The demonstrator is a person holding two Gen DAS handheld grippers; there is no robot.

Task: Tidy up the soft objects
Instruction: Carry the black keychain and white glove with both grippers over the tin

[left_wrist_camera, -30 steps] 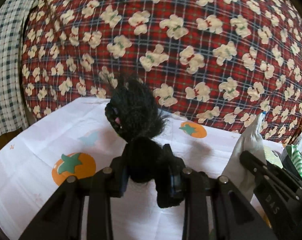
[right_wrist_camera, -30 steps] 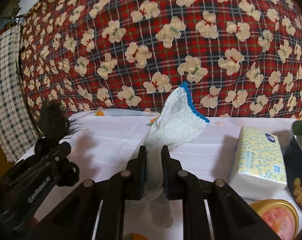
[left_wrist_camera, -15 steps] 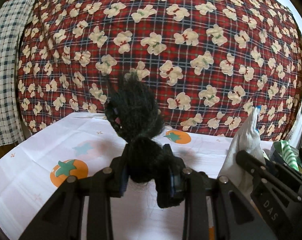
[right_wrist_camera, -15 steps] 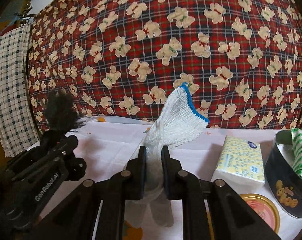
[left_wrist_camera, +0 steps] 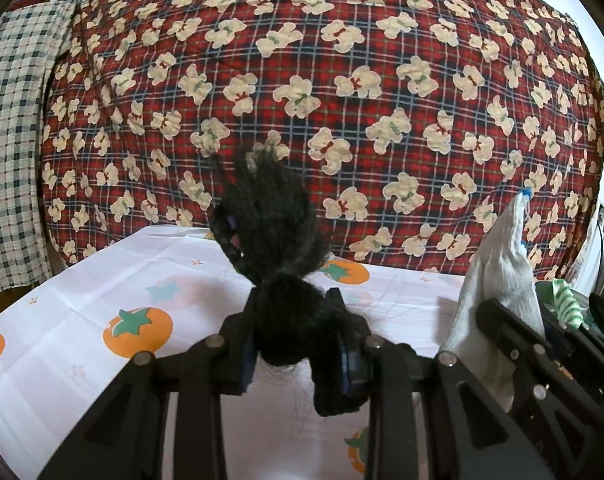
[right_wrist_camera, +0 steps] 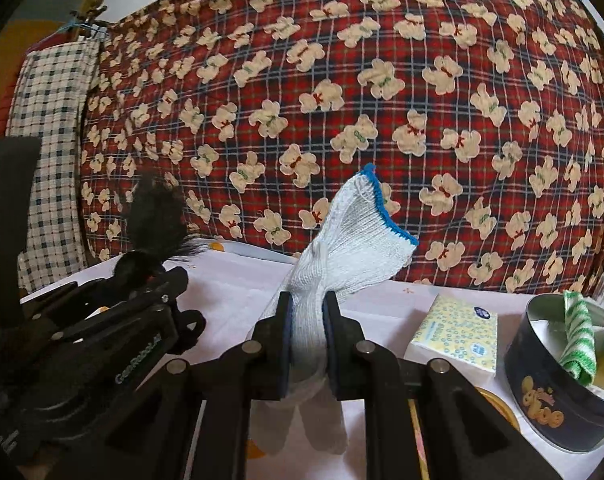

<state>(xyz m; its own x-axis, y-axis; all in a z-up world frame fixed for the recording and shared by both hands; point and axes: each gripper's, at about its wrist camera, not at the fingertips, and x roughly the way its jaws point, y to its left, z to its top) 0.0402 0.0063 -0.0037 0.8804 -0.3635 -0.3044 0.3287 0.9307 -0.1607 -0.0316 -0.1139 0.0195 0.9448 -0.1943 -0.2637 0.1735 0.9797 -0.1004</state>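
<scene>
You have two grippers: the left gripper (left_wrist_camera: 298, 332) pinches one black furry toy (left_wrist_camera: 274, 220), the right gripper (right_wrist_camera: 306, 324) one white knit glove (right_wrist_camera: 354, 236). At lower right sit one tissue pack (right_wrist_camera: 456, 336), one round tin (right_wrist_camera: 542, 392) and one green striped cloth (right_wrist_camera: 580, 340).

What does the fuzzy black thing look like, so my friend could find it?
Start at the big red plaid blanket with teddy bears, then look down to the white tablecloth with oranges. Above it, the left gripper pinches a black furry tuft. It is shaggy and dark, unlike the smooth white knit glove beside it.
</scene>
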